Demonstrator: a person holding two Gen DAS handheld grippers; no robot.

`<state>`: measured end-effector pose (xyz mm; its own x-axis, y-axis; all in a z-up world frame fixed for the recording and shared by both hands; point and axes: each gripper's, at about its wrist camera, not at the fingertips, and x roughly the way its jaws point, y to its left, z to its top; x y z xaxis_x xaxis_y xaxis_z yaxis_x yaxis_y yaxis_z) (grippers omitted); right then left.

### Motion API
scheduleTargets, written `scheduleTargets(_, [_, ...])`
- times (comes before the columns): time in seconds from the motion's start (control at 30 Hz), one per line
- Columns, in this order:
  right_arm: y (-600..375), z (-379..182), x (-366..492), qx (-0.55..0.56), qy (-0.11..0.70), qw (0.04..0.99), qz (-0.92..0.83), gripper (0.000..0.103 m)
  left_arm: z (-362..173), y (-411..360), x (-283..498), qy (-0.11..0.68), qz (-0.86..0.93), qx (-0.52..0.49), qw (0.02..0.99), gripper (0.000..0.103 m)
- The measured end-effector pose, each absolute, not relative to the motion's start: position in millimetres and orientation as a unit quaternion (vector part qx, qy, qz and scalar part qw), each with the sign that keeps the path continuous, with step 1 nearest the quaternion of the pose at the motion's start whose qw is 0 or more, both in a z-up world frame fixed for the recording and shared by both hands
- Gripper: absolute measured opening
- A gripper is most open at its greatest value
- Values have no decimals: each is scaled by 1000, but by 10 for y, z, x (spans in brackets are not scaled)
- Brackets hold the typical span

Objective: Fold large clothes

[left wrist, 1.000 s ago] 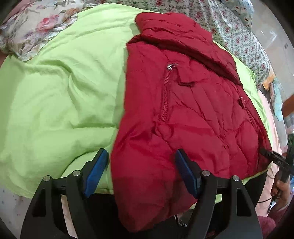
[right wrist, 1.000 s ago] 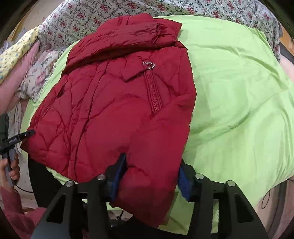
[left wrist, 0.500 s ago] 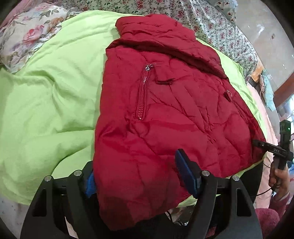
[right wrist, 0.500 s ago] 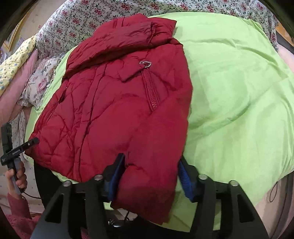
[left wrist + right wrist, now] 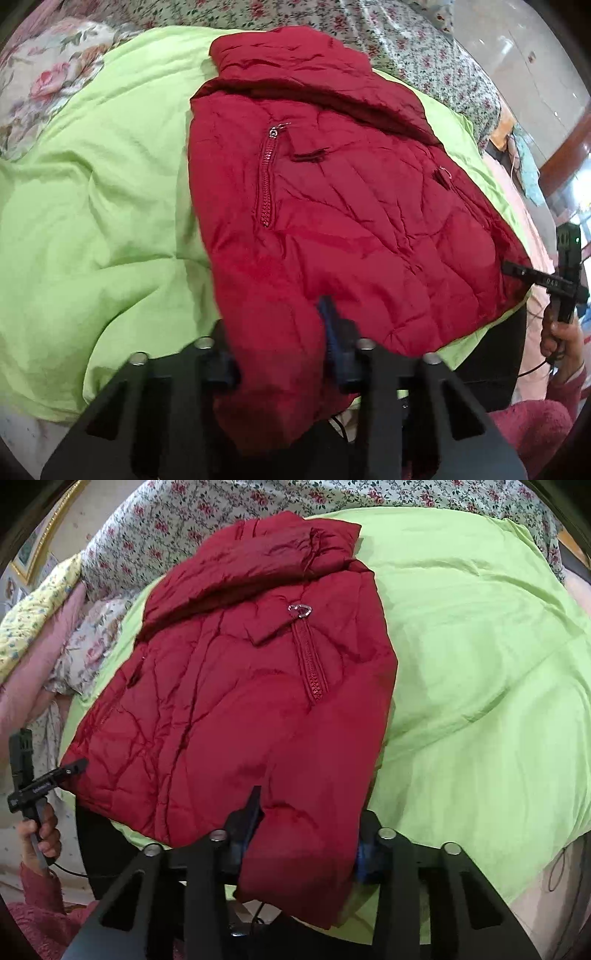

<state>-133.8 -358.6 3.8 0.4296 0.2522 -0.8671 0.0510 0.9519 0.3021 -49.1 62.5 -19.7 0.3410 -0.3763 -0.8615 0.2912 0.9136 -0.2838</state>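
Tools (image 5: pixel 280 350) (image 5: pixel 306 834) angled downward, clamping jacket (image 5: pixel 351 206) hem

Left gripper (image 5: pixel 280 343): near finger buried behind the jacket (image 5: pixel 332 221) hem, only the other blue pad (image 5: pixel 328 317) pokes out, and it's motion-blurred. Right gripper (image 5: pixel 306 823): both pads mostly swallowed by the hem, so actual contact can't be seen. Jacket's bottom edge drops out of sight behind the gripper bodies; small tag by the zip (image 5: pixel 300 610) too small to read.
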Motion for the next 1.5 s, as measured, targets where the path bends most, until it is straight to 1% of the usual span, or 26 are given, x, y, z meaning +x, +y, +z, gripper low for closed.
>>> scheduleTargets(0.1, [-3571, 87, -1338, 149, 518, 839, 69, 33, -153, 620, -499, 528, -207, -40, 823, 21])
scheduleTargets(0.3, [-3613, 256, -1355, 172, 481, 855, 90, 28, 83, 683, -495, 492, -214, -64, 841, 17])
scheduleTargets(0.57, [-3739, 533, -1339, 208, 420, 877, 106, 25, 435, 742, -352, 440, -219, -99, 865, 16])
scheduleTargets(0.87, [-3816, 757, -1101, 220, 378, 893, 107, 25, 680, 760, -77, 402, -214, -124, 881, 16])
scheduleTargets(1.1, [-3859, 972, -850, 206, 337, 914, 97, 25, 825, 770, 206, 382, -195, -141, 892, 16])
scheduleTargets(1.5, [-3916, 1133, -342, 191, 300, 931, 86, 25, 1000, 629, 708, 363, -173, -148, 903, 16])
